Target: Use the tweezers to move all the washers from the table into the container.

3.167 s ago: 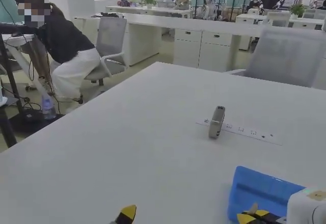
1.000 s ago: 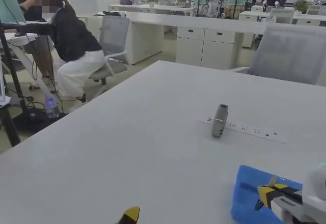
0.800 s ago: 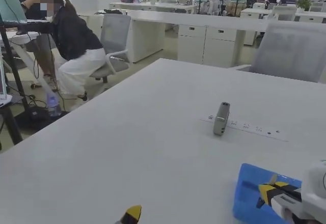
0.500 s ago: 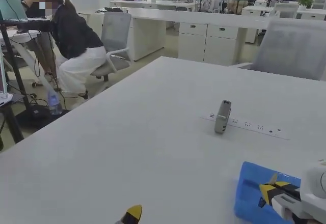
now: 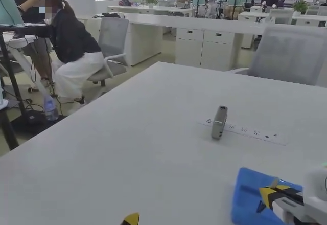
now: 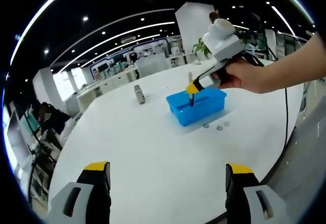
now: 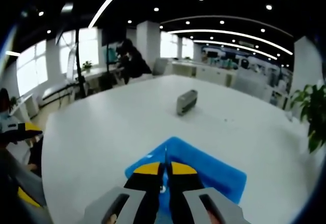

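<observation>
The tweezers (image 6: 191,100) are pinched tight in the right gripper (image 7: 162,169) over the blue container (image 7: 214,175); the left gripper (image 6: 168,167) is held with jaws wide apart.

A small grey device (image 5: 218,122) stands at a flush socket strip's (image 5: 250,132) left end; beyond, a person (image 5: 69,46) sits on a grey office chair (image 5: 112,43).

Broad bare stretch of table (image 5: 127,148) left of the blue container (image 5: 250,197), free for passing. Blocked over the container by the right hand-held gripper (image 6: 194,87), clamped on tweezers (image 6: 191,99) pointing down into it, with the hand (image 6: 249,76) behind. Beyond the container, a small grey box (image 5: 218,122) standing upright on a strip of sockets (image 5: 250,132), well apart. Three washers (image 6: 219,128) on the table just beside the container's near wall in the left gripper view. Over the near part of the table, left hand-held gripper (image 6: 168,183) spread wide.
</observation>
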Demonstrator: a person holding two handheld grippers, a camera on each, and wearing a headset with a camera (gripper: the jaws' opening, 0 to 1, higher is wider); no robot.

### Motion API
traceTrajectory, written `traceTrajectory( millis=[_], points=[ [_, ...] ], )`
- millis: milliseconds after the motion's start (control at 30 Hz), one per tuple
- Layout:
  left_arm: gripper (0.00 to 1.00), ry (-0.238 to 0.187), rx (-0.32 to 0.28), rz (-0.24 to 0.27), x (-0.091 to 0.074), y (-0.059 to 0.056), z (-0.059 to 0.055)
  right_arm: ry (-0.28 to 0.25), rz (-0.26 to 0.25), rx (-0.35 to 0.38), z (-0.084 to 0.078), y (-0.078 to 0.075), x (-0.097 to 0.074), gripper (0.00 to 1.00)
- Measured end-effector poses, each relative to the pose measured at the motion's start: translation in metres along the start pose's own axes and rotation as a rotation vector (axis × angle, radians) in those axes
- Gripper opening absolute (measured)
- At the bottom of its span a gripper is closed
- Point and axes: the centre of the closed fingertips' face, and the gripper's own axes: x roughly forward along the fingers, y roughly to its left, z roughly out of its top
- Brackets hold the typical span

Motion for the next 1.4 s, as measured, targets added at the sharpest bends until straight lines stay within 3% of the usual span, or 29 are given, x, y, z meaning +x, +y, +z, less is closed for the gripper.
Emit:
traceTrajectory(
  millis=[300, 400, 567, 700, 1067, 1400],
  points=[
    [0.96, -0.01, -0.002, -0.004, 0.0, -0.001, 0.002, -0.079, 0.012, 0.047, 0.022, 0.002, -0.034, 0.02],
    [0.96, -0.012, -0.002, -0.006, 0.0, -0.001, 0.002, -0.109, 0.028, 0.079, 0.028, 0.01, -0.047, 0.02],
    [0.96, -0.012, 0.001, -0.007, 0.0, -0.002, 0.002, -0.128, 0.04, 0.089, 0.026, 0.022, -0.065, 0.02],
    [0.96, -0.01, 0.003, -0.008, 0.0, -0.002, 0.002, -0.121, 0.051, 0.085, 0.02, 0.03, -0.07, 0.02],
    [0.96, 0.0, 0.008, -0.009, 0.0, -0.002, 0.001, -0.024, 0.047, 0.067, -0.024, 0.033, -0.052, 0.02],
    [0.96, 0.006, 0.009, -0.008, 0.001, -0.002, 0.0, 0.01, 0.032, 0.08, -0.038, 0.029, -0.037, 0.02]
  ],
)
